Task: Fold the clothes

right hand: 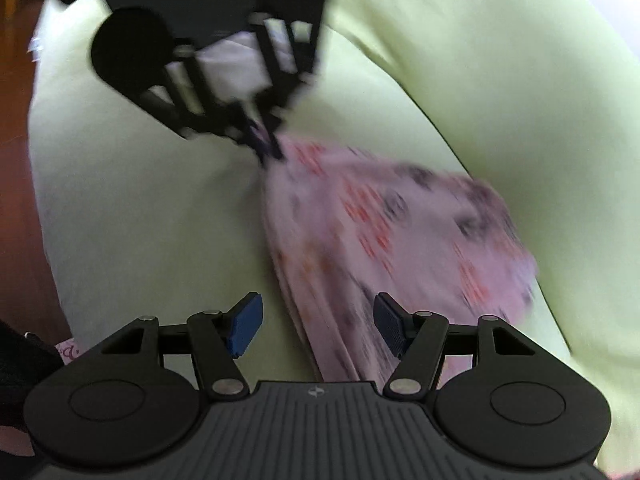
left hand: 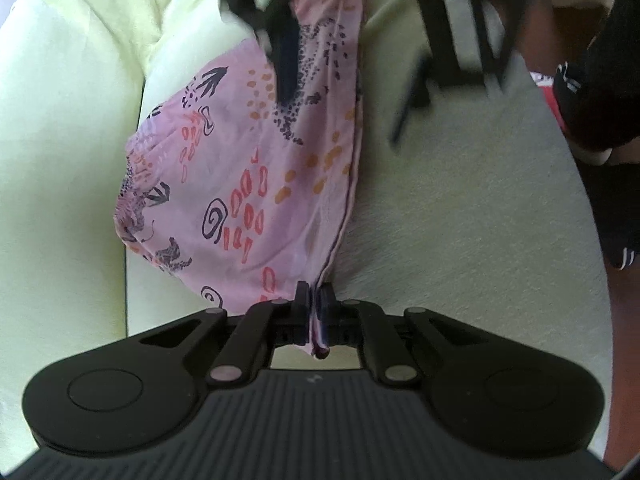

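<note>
Left gripper (left hand: 314,300) clamps corner of pink patterned cloth (left hand: 248,168) on green cushion (left hand: 460,200). Right gripper (right hand: 318,326) agape, cloth edge between pads, untouched. No legible writing.

We see R hand-held gripper (right hand: 316,328) open over pink cloth (right hand: 384,236) on green cushion (right hand: 152,208); L hand-held gripper (right hand: 266,144) pinches its corner.

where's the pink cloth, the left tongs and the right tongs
pink cloth (left hand: 256,184), left wrist view, middle of the printed panel
left tongs (left hand: 314,300), left wrist view, between the tips
right tongs (right hand: 316,328), right wrist view, between the blue pads
</note>
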